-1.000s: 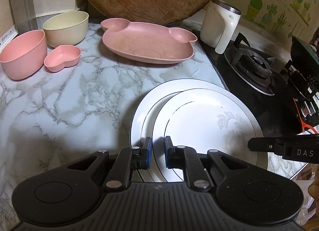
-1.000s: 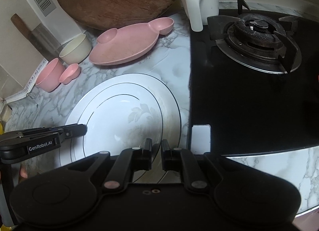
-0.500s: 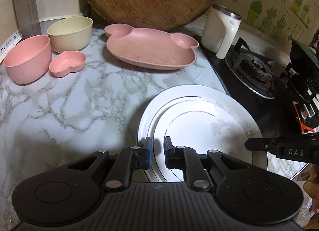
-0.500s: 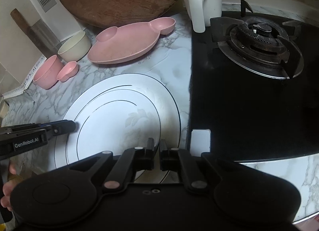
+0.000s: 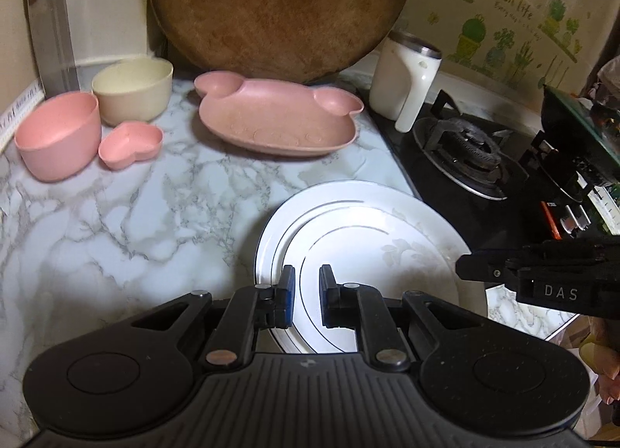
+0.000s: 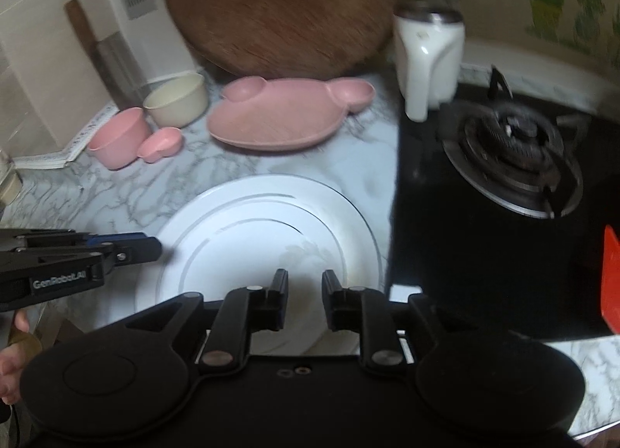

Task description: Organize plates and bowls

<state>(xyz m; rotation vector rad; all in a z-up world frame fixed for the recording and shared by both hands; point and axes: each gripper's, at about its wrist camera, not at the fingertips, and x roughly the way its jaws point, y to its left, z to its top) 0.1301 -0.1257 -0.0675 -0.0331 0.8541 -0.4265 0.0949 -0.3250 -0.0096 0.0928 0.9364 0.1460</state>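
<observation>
Well, the marble counter (image 5: 116, 215) fills most of both views, and its near part is hidden under the two tools. A big round wooden board (image 5: 279, 10) leans on the back wall; its top is cut off. The black stove (image 5: 465, 146) sits to the right, and in the right wrist view it is smeared and hard to make out.

Near the front of the counter, just beside the stove, lies the big white plate (image 5: 279, 231). A smaller white plate (image 5: 368, 254) lies flat on top of it. Both are shiny white with thin dark rings, and the top one has a faint grey flower. Their near edges are hidden behind the tools.

The pink plate (image 5: 279, 126) with two round ears sits at the back, in front of the board.

The left gripper (image 5: 308, 272) hangs over the left side of the plates. Its jaws are narrow, almost closed, with nothing held between them. The right gripper (image 6: 304, 277) hangs over the near side of the plates. Its jaws have just been opening and stand apart, holding nothing.

A white mug (image 5: 403, 84) stands by the stove. At the far left sit a pink bowl (image 5: 58, 138), a cream bowl (image 5: 131, 91) and a little heart dish (image 5: 130, 144), close together.
</observation>
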